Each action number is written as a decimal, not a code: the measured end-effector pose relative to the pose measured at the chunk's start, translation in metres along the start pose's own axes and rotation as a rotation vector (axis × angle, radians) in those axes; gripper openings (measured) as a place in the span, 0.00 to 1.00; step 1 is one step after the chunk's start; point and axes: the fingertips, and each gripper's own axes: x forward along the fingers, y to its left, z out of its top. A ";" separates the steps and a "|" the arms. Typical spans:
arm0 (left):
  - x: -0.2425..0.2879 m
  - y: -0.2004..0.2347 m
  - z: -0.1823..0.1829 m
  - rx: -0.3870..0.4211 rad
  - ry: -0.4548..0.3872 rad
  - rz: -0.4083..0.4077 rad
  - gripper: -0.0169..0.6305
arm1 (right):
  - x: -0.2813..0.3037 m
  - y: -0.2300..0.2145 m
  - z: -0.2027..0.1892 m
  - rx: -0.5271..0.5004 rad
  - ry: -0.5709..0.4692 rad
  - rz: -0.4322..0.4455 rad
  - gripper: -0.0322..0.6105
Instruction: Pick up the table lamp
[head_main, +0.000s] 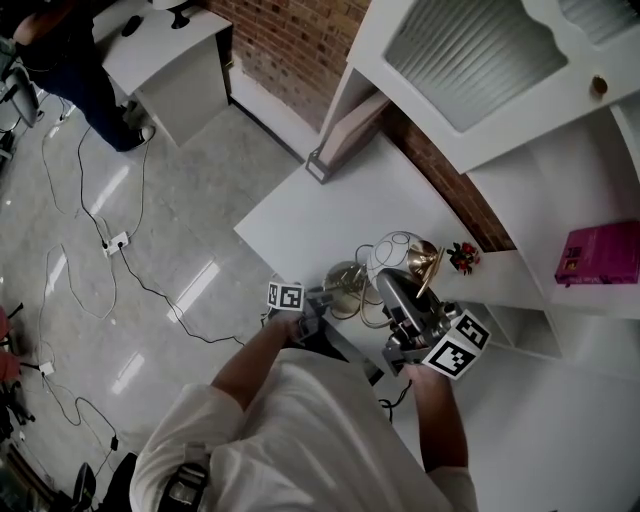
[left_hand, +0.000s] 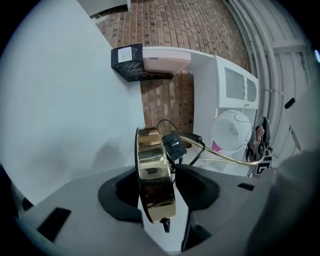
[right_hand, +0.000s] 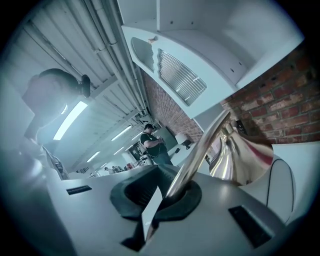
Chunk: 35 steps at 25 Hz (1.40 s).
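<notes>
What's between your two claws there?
The lamp. Its brass base is gripped in the left claw, and its stem runs across to the right claw, shut on it. The head view shows the whole span.

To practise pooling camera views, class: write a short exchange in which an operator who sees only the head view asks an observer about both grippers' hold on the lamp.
Operator: The head view doesn't show me the jaws of the left gripper. Are they on the lamp?
Observer: Yes. The left gripper view shows the brass base edge-on between them, with a pad against each face.
Operator: And the right gripper?
Observer: The right gripper view shows its jaws shut on the stem, which runs up to the shade.
</notes>
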 end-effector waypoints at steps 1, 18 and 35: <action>-0.001 -0.002 -0.002 -0.003 0.007 -0.004 0.33 | 0.000 0.002 0.000 -0.010 0.000 -0.001 0.07; -0.028 -0.047 -0.025 0.012 0.169 -0.106 0.32 | -0.014 0.047 0.011 -0.121 -0.039 -0.007 0.07; -0.018 -0.032 -0.053 -0.006 0.162 0.007 0.24 | -0.058 0.057 -0.011 -0.177 -0.035 -0.031 0.07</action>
